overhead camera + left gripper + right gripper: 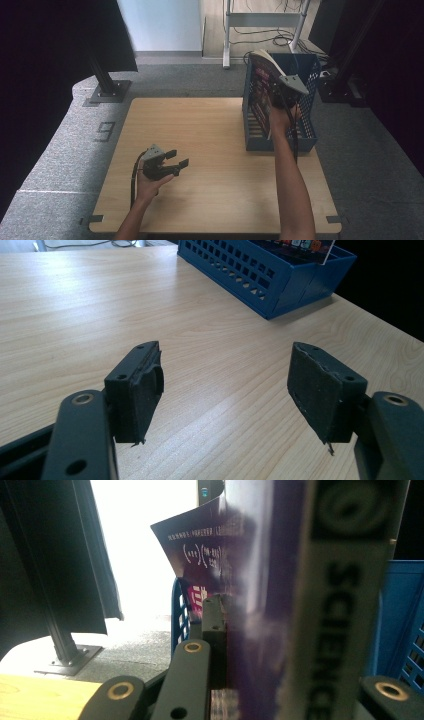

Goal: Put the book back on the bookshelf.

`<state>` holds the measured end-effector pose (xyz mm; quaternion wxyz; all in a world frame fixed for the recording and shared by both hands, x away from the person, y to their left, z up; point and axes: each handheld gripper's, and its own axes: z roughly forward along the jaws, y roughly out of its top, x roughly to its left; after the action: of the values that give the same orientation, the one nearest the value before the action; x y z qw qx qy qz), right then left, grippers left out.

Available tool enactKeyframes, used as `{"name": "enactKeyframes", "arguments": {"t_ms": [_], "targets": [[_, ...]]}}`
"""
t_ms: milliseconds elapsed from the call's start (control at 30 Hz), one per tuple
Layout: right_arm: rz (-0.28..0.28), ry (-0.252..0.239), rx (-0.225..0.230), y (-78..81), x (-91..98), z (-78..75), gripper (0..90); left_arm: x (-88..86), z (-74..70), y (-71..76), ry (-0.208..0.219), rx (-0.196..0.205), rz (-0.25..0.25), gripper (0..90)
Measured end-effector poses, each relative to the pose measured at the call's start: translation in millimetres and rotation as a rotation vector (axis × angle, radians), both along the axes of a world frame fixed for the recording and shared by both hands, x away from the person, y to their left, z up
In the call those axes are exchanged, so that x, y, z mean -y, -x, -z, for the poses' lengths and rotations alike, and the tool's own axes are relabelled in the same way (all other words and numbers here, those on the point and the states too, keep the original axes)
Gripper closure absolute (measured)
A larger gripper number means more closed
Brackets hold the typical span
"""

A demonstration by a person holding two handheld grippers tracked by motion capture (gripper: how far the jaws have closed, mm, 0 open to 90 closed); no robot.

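The book (263, 80), a purple-covered volume with "SCIENCE" down its spine, stands upright in the blue perforated basket (307, 137), leaning toward the basket's left wall, likely so it can be set down on edge like a filed volume. The right gripper (280, 95) reaches into the basket from above its near wall and is clamped on the book; in the right gripper view the cover sits pressed against a black pad (214, 630). The left gripper (176, 159) rests low over the wooden table (210, 200), well to the left of the basket, jaws spread wide with nothing between them, apparently idle.
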<state>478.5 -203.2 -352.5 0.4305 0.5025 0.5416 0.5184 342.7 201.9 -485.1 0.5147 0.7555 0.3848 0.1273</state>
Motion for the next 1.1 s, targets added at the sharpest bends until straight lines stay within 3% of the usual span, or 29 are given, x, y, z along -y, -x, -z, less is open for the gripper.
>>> {"name": "enactKeyframes", "arguments": {"t_ms": [700, 900, 1100], "targets": [[0.022, -0.009, 0.015, -20.7, -3.0, 5.2, 81.4, -3.1, 1.0, -2.7, 0.006, -0.002, -0.005, 30.4], [0.025, 0.029, -0.003, -27.6, -10.3, 16.0, 81.4, -4.4, 1.4, -2.8, 0.004, -0.004, -0.005, 30.4], [0.018, 0.017, 0.000, -28.1, -10.8, 27.2, 81.4, -4.1, 1.3, -1.9, 0.007, -0.004, -0.007, 30.4]]}}
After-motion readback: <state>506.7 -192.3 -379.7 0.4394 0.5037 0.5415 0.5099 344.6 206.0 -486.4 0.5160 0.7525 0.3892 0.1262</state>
